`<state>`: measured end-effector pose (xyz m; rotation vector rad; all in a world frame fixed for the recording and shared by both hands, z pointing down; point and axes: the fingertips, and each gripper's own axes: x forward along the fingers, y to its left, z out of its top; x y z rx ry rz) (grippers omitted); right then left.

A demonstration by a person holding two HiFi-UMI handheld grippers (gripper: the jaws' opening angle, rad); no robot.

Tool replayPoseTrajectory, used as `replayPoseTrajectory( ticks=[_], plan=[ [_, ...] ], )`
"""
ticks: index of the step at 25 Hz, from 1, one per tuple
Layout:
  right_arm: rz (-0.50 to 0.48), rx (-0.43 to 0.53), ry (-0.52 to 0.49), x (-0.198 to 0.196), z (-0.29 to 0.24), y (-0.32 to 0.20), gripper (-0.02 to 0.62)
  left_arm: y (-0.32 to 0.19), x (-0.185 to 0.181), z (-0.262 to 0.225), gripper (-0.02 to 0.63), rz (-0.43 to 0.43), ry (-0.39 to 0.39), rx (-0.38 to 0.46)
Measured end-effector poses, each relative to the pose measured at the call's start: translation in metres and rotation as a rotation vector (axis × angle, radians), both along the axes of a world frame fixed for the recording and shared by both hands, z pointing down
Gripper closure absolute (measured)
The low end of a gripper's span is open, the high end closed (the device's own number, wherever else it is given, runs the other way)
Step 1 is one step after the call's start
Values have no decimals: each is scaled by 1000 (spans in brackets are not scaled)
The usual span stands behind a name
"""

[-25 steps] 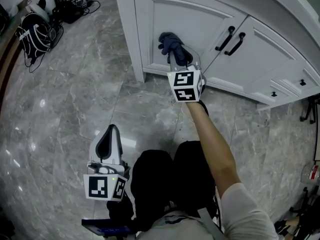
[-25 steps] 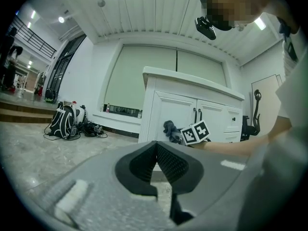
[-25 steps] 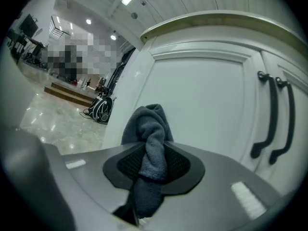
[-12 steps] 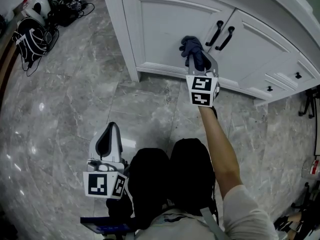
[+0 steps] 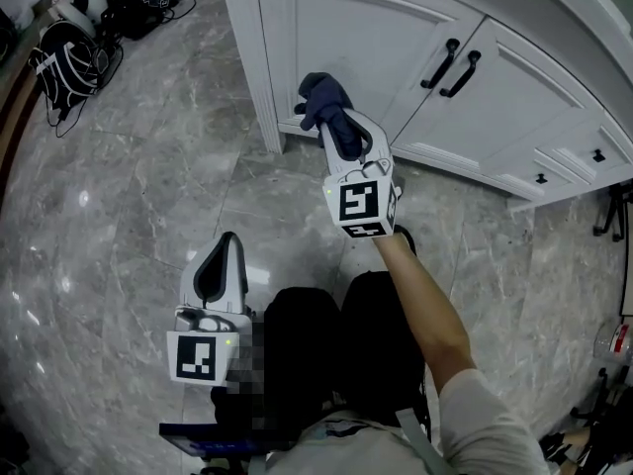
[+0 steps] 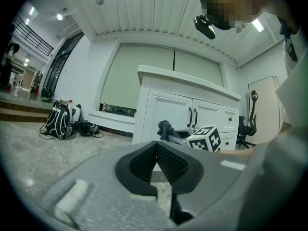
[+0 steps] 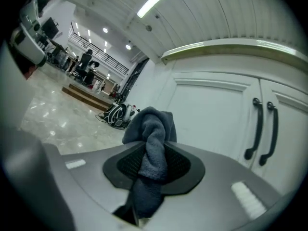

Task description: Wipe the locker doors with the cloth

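The cloth, dark grey-blue and bunched into a knot, was pinched in the right gripper, up by the lower left of the white locker doors. Both doors were shut, black handles side by side.

No words, numbers or brand names can be read anywhere. The only printed signs are black-and-white square markers on the cubes of the right claw and the left claw. They are patterns, not letters. A red-and-white label by the floor's right edge is too small to read.
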<state>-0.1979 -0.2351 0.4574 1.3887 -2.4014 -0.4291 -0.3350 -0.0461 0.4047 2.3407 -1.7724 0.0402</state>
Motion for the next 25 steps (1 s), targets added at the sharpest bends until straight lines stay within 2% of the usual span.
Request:
replayPoseTrajectory(
  ticks=[3, 6, 13, 18, 25],
  plan=[
    [-75, -20, 8, -40, 15, -4, 495, 2, -4, 2, 604, -9, 0, -5],
    [-107, -64, 18, -71, 35, -17, 495, 4, -11, 4, 604, -18, 0, -11],
    [-131, -192, 88, -106, 96, -49, 495, 10, -27, 7, 604, -44, -6, -25],
    [-4, -280, 19, -79, 121, -77, 495, 12, -34, 7, 604, -53, -15, -29],
    [78, -247, -21, -30, 113, -78, 495, 11, -33, 5, 604, -54, -21, -25]
  ],
)
